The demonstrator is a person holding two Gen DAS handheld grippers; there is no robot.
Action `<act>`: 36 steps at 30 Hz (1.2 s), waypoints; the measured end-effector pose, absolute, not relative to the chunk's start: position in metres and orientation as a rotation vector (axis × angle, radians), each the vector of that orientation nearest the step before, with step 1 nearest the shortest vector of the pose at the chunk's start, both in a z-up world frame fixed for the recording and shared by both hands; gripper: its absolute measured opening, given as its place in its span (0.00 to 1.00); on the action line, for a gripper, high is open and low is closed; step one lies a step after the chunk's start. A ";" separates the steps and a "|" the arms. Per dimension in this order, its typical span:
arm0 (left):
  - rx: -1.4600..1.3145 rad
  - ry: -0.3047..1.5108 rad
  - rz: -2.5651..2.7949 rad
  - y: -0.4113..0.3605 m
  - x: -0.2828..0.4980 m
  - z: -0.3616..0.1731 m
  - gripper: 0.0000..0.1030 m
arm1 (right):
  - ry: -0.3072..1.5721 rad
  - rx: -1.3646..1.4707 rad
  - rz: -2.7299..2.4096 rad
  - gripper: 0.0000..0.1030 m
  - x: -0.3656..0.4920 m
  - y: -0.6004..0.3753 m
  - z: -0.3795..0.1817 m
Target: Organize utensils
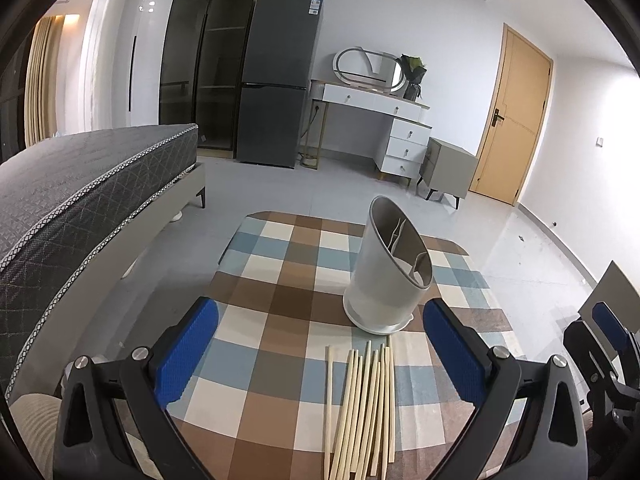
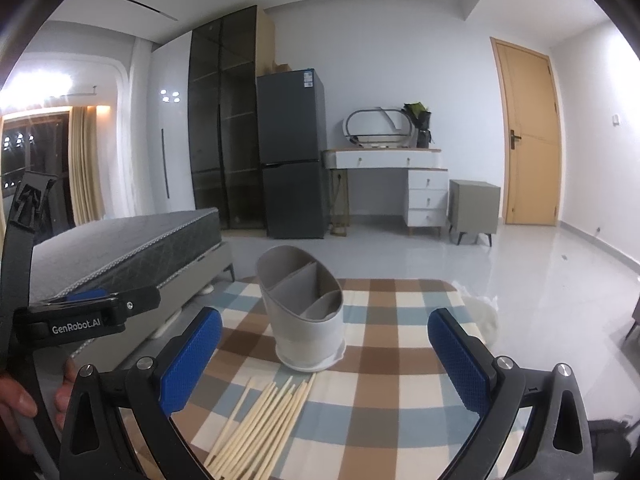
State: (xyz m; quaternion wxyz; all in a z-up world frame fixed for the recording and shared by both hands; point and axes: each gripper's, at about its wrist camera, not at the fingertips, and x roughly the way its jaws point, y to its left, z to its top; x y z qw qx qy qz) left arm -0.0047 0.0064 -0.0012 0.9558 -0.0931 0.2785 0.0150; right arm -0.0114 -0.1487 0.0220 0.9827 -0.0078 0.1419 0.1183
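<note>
Chopsticks (image 1: 360,408): a loose bundle lying flat on the checked surface (image 1: 280,280), just near of the holder, tips pointing far.
Holder (image 1: 390,268): grey, divided into compartments, upright at mid-surface; I see no chopsticks in it.
Risk: if you pinch the whole bundle, sticks will likely fan out and roll off; clip the holder's rim and it may tip.
Left hand-held gripper (image 1: 320,356): jaws wide, empty, hovering over the bundle.
Right hand-held gripper (image 2: 324,360): jaws wide, empty, angled in from the right.
</note>
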 end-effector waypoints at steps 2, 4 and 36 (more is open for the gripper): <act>-0.185 0.568 0.031 0.005 -0.004 -0.002 0.97 | 0.282 -0.011 0.238 1.00 -0.011 -0.150 0.022; -0.183 0.569 0.030 0.005 -0.004 -0.002 0.97 | 0.280 -0.013 0.238 1.00 -0.011 -0.150 0.022; -0.254 1.033 0.019 0.019 0.060 -0.078 0.97 | 0.448 -0.007 0.258 1.00 0.029 -0.153 0.001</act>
